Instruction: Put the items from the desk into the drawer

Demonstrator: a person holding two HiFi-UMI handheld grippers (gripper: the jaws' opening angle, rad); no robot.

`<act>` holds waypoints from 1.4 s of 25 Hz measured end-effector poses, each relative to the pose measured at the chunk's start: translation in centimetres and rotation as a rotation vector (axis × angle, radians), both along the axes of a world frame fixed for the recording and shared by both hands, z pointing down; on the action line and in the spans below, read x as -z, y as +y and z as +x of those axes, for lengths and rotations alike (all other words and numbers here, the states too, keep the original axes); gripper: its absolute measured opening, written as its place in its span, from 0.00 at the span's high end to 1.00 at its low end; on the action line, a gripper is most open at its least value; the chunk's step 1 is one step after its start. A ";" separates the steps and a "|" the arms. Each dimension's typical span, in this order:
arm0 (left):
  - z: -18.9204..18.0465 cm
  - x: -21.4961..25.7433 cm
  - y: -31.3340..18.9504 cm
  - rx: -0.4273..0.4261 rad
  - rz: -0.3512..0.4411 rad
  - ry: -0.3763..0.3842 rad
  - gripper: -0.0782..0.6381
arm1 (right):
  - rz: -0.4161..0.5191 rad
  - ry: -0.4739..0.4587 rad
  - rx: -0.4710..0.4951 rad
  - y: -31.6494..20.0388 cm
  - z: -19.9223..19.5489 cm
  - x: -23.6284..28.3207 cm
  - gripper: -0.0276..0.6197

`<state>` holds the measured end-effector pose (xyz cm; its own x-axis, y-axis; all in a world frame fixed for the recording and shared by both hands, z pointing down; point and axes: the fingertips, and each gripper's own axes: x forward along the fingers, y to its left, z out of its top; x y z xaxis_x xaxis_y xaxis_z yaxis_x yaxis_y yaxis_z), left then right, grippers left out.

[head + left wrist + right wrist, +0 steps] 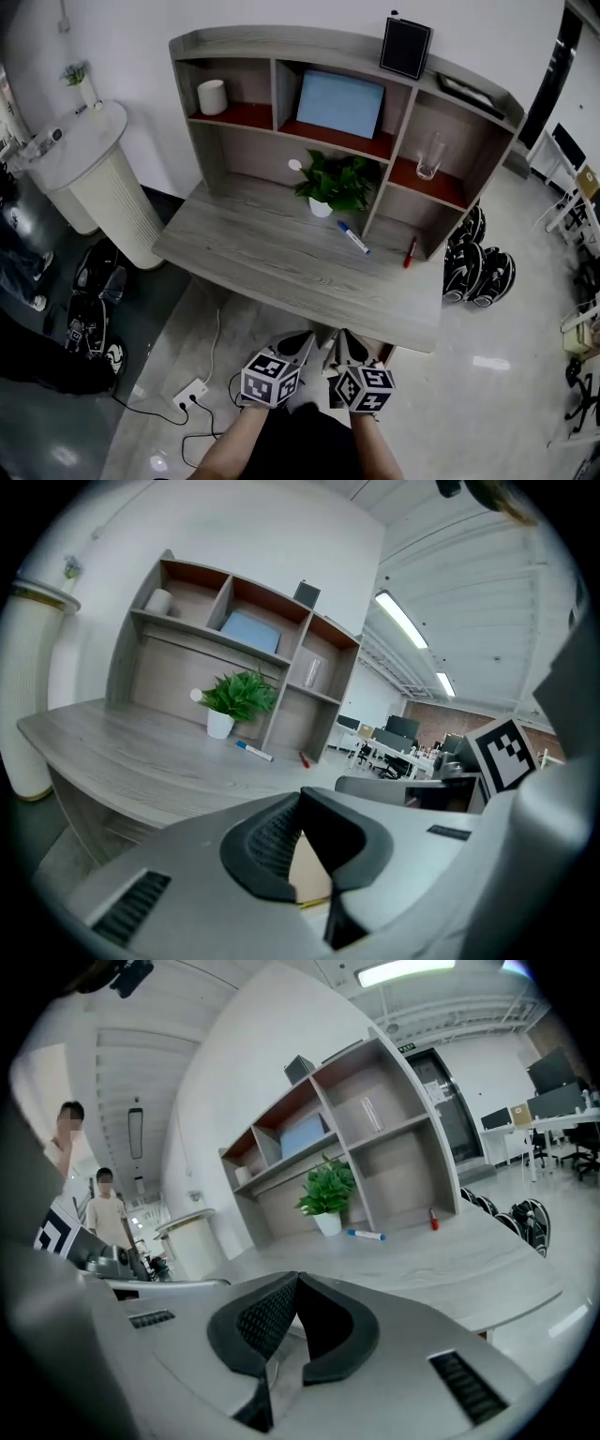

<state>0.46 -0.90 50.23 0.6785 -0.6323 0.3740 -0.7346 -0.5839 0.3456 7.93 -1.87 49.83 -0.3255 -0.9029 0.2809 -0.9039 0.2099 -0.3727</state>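
The left gripper (302, 339) and the right gripper (345, 337) hang side by side just off the near edge of the tabletop (281, 272), each with its ribbed black jaws pressed together at the tips and nothing between them. No object lies between the grippers and the task's things. The blue marker (353, 237) with its white barrel lies flat toward the back of the tabletop, just in front of the potted plant (335, 183), and the red pen (410, 252) lies further right, close to the foot of the hutch (281, 52). The two are apart from each other and from the grippers. The plant is leafy green in a small white pot. The tabletop is grey wood grain with a curved front edge. The hutch is the same grey board with reddish shelf floors. Its compartments hold a white cylinder (212, 97), a pale blue panel (340, 102) leaning on the back wall and a clear glass (429, 156). A black frame (406, 47) stands on top. To the left stands a white round pedestal (94, 178) with a ribbed wall. The floor (506, 375) is glossy and pale, with a white power strip (190, 394) and trailing cables in front of the desk, and black-and-white bags (478, 267) at the right. The right gripper view shows two people (98, 1208) standing at the left.
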 end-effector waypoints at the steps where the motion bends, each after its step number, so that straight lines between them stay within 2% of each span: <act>1: -0.2 0.5 0.0 0.010 0.011 0.006 0.85 | 0.015 0.006 0.003 0.0 -0.2 0.6 0.95; 9: -1.0 2.8 -0.6 0.048 0.067 0.040 0.86 | 0.083 0.007 0.038 0.4 -1.4 3.4 0.95; 17: -1.0 3.6 -0.4 0.034 0.093 0.047 0.86 | 0.111 0.000 0.016 0.7 -1.2 4.3 0.95; 35: -1.0 3.1 -0.4 0.010 0.091 0.046 0.86 | 0.102 0.011 -0.032 1.3 -0.2 3.7 0.95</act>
<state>-0.55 -1.30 47.10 0.6869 -0.6695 0.2828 -0.7253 -0.6069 0.3249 7.71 -0.54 46.09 -0.2934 -0.9368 0.1905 -0.9146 0.2170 -0.3412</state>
